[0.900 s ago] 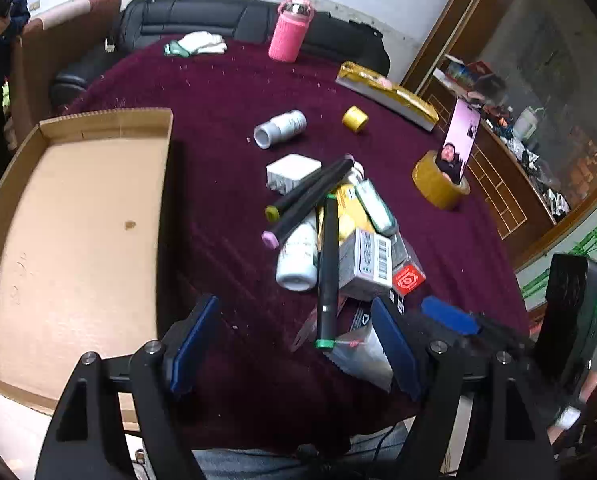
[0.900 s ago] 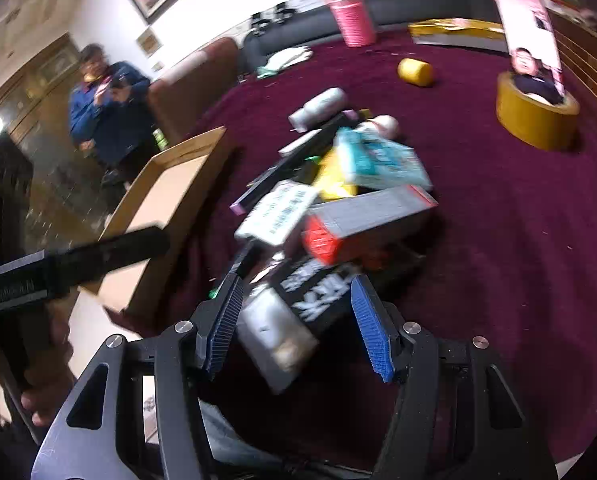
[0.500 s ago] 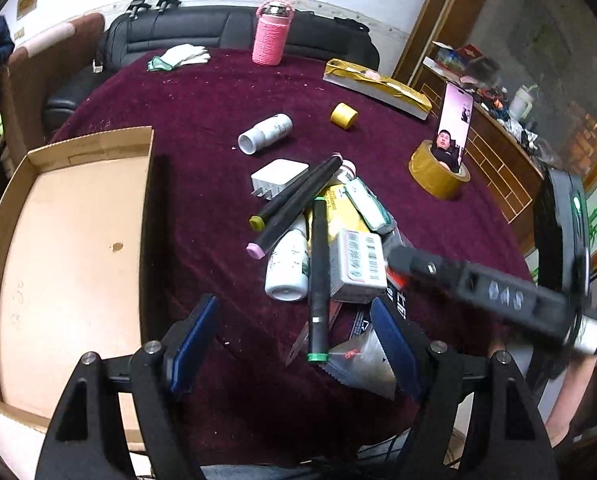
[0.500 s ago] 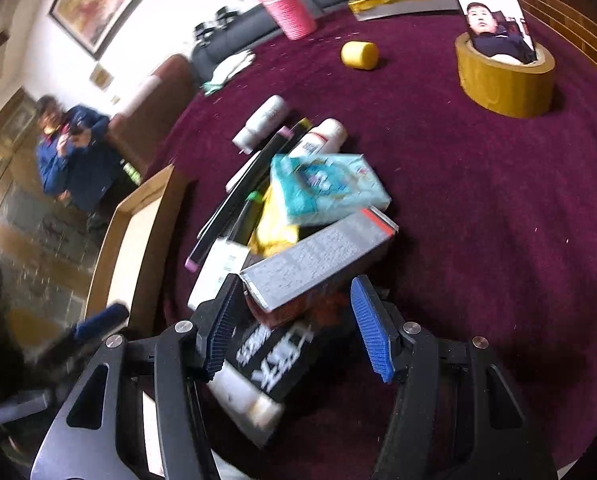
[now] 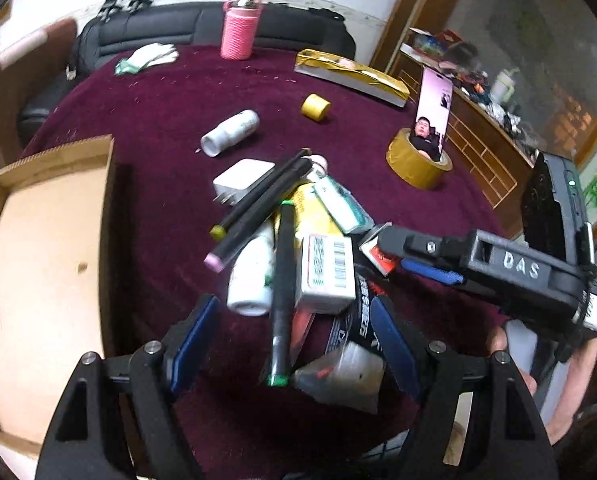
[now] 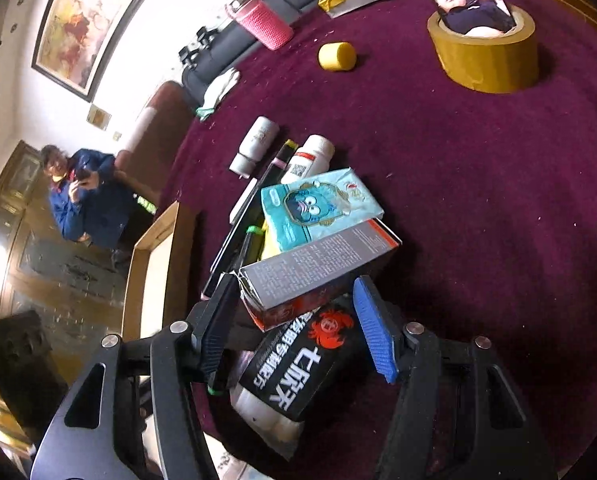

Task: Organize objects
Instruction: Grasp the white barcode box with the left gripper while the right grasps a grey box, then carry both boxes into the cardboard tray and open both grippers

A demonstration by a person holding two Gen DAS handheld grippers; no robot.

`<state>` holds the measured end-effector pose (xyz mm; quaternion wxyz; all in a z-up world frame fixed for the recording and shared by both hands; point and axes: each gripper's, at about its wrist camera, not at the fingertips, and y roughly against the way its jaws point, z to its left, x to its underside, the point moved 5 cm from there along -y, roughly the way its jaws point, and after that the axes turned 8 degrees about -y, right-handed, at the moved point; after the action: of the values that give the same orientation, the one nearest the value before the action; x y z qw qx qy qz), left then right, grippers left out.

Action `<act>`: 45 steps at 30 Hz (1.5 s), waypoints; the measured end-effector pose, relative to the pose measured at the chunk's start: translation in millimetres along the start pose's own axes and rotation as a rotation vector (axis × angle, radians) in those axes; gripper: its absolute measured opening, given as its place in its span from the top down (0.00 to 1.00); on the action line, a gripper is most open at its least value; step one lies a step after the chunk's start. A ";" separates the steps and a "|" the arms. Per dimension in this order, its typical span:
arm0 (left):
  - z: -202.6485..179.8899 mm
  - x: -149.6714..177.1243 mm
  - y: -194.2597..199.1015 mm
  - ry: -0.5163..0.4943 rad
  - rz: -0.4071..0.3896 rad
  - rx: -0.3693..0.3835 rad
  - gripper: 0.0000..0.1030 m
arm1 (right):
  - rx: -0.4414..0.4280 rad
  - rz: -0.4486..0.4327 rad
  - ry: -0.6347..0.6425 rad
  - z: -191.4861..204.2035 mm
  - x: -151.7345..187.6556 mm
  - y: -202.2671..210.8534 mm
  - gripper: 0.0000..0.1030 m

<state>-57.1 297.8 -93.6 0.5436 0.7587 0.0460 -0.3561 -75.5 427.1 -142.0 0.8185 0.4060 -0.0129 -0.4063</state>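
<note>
A heap of small items lies on the maroon table: dark markers, a white bottle, a barcoded box, a blue tissue pack, a grey-and-red carton and a black snack pouch. My left gripper is open, hovering at the heap's near edge over a marker and the pouch. My right gripper is open with its fingers on either side of the carton's near end, above the pouch. It also shows in the left wrist view, coming in from the right.
An open cardboard box stands at the left. Farther back lie a white bottle, a white charger, a yellow cap, a tape roll holding a phone, a pink bottle and a long gold box.
My right gripper has moved forward over the pouch until its fingers flank the carton. My left gripper has edged closer to the heap. Both stay open.
</note>
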 end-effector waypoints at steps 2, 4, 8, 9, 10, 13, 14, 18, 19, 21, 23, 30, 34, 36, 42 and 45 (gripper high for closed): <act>-5.2 -3.3 -7.6 -0.021 0.004 0.001 0.26 | -0.005 0.005 0.010 -1.3 2.9 1.0 0.42; -9.8 -5.9 -15.1 -0.036 0.017 0.010 0.36 | -0.016 0.026 0.010 -4.3 7.1 0.1 0.42; -15.9 -9.9 -29.6 -0.061 0.043 0.009 0.47 | -0.052 0.000 -0.025 -14.1 10.3 10.0 0.42; -16.6 -10.7 -33.1 -0.061 0.050 0.015 0.51 | -0.056 -0.001 -0.028 -14.7 9.1 10.8 0.42; -17.8 -10.7 -36.4 -0.062 0.057 0.024 0.55 | -0.053 0.002 -0.026 -15.1 9.1 11.3 0.42; -17.2 -12.5 -41.4 -0.087 0.056 -0.030 0.67 | -0.055 0.002 -0.033 -14.8 8.0 13.6 0.42; -17.4 -12.9 -40.8 -0.091 0.054 -0.025 0.67 | -0.049 -0.002 -0.030 -14.6 7.5 14.5 0.42; -7.8 -12.5 -27.7 -0.048 0.029 -0.008 0.68 | -0.061 0.002 -0.036 -12.1 9.9 17.8 0.42; -4.9 -13.0 -23.2 -0.031 0.021 0.002 0.68 | -0.062 0.002 -0.035 -10.8 11.1 19.1 0.42; 2.6 -10.5 -12.6 0.005 0.002 0.016 0.68 | -0.074 0.017 -0.035 -7.8 13.2 19.2 0.42; 12.4 -8.0 -5.2 0.038 -0.003 0.008 0.68 | -0.057 0.017 -0.016 -3.6 15.4 17.9 0.42; 31.2 1.8 15.6 0.100 -0.035 0.013 0.68 | 0.058 0.000 -0.098 -8.8 -2.5 -0.8 0.42; 33.1 5.6 19.0 0.097 -0.045 0.004 0.68 | 0.151 0.010 -0.105 -7.4 -12.9 -15.2 0.42; 34.1 6.6 20.0 0.096 -0.049 0.008 0.68 | 0.160 0.044 -0.095 -7.0 -7.6 -25.2 0.42; 46.1 12.1 18.4 0.132 -0.034 0.035 0.68 | 0.166 0.020 -0.071 -9.1 0.3 -18.1 0.69; 51.4 14.3 19.7 0.153 -0.032 0.051 0.68 | 0.166 0.021 -0.059 -13.5 0.6 -17.1 0.75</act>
<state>-62.8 241.3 -94.5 0.5134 0.7964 0.0905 -0.3066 -81.6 429.7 -162.8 0.7855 0.4601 -0.0749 -0.4070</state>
